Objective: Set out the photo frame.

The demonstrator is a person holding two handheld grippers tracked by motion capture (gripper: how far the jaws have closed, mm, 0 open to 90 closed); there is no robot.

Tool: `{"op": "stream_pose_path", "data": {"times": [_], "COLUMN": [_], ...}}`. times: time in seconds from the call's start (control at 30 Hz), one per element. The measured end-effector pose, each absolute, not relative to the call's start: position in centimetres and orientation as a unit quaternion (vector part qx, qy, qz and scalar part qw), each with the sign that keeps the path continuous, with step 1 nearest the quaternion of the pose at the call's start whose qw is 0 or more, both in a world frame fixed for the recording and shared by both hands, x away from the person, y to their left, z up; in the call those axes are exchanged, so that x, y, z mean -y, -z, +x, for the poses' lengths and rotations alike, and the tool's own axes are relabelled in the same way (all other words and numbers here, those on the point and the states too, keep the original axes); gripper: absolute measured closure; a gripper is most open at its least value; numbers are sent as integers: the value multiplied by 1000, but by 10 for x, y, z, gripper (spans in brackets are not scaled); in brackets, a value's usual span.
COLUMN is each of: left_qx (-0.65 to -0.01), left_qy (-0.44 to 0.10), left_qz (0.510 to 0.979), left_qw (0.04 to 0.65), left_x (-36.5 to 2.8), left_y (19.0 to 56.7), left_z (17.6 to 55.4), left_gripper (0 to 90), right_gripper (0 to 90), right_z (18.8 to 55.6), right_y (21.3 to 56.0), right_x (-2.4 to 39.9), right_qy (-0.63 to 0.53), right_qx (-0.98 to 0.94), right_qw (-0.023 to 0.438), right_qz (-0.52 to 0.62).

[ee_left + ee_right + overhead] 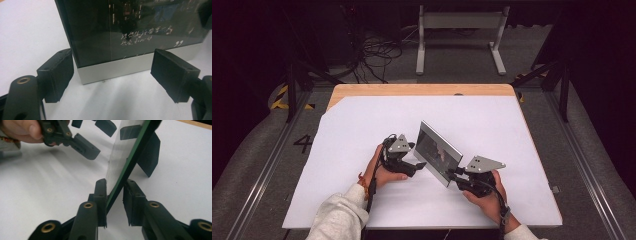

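Dark glass photo frame, silver border, upright on white table w/ stand.

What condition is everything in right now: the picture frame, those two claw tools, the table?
picture frame: upright on the table, leaning on its rear stand, dark glass facing left gripper
left gripper: open, jaws apart before the frame
right gripper: straddling the frame's edge, grip unclear
table: covered by white sheet
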State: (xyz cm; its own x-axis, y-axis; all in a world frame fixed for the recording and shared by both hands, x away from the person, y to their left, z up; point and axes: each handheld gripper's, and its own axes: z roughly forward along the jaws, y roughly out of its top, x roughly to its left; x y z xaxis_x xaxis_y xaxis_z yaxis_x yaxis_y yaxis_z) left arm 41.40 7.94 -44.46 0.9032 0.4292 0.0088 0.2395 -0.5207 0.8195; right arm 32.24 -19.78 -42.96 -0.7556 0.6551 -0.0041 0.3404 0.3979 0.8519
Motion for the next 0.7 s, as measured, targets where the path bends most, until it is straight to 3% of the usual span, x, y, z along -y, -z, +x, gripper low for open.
{"op": "stream_pose_path", "data": {"times": [0.07,0.57,0.7], "left_qx": [-190,-186,-188], "left_qy": [-103,-88,-82], "left_qz": [866,872,873], "left_qw": [451,443,442], "left_x": [-78,-68,-71], "left_y": [445,452,451], "left_z": [415,423,423], "left_gripper": [192,178,216], "right_gripper": [799,803,801], "right_z": [319,318,318], "right_y": [429,428,428], "right_x": [200,202,203], "right_qy": [-458,-454,-450], "right_qx": [-819,-820,-821], "right_qw": [169,175,178], "right_qz": [301,301,301]}}
